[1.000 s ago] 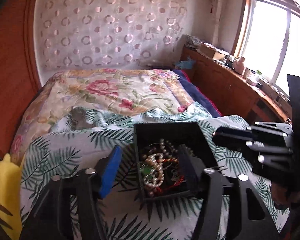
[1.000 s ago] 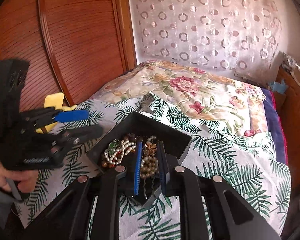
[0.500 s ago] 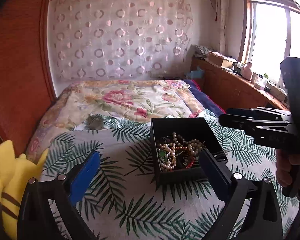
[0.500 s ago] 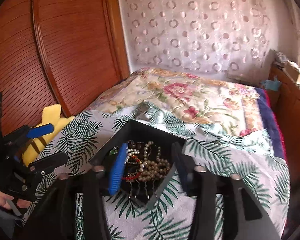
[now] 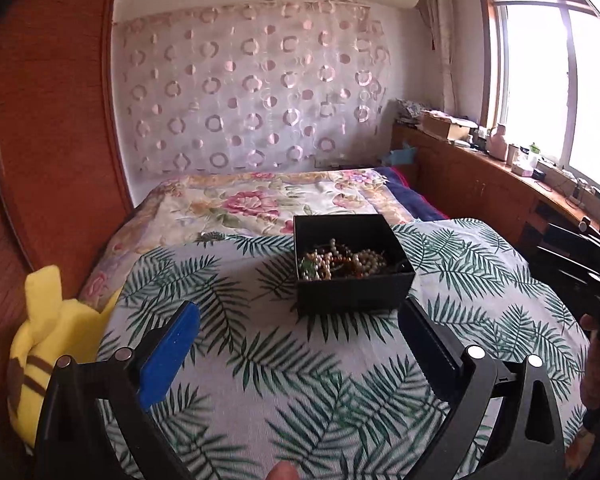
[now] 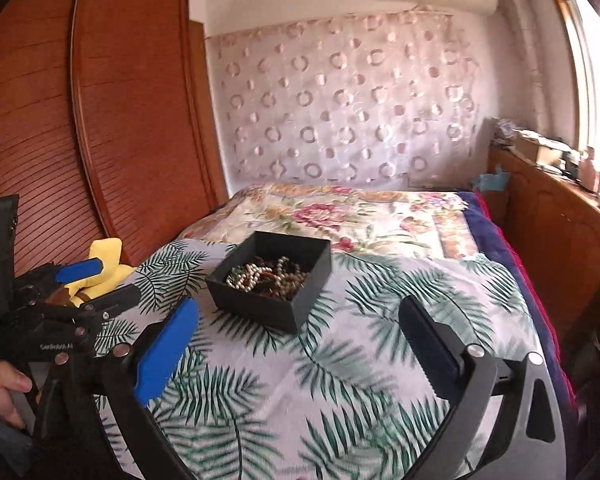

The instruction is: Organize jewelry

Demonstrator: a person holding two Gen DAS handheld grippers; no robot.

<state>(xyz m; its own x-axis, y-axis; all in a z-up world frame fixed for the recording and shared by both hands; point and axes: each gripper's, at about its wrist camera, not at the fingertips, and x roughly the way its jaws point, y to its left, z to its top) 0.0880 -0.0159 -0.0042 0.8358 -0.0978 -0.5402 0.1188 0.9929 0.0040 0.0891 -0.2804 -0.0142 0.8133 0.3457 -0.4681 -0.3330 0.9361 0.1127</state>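
**A:** Why is the black jewelry box (image 5: 354,264) alone on the palm-leaf bedspread (image 5: 300,380)?

**B:** So I can reach it from either side. My right tool (image 6: 300,344) has just been opening, nothing between its jaws; my left tool (image 5: 300,344) gapes empty too. Bead necklaces (image 6: 266,276) lie heaped inside.

**A:** Any writing?

**B:** Small print on the left tool's body, unreadable.

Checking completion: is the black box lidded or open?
Open: the black box has no lid, and bead necklaces lie piled inside.

bright window (image 5: 556,80), circle-patterned curtain (image 5: 252,88), wooden wardrobe (image 6: 100,120).
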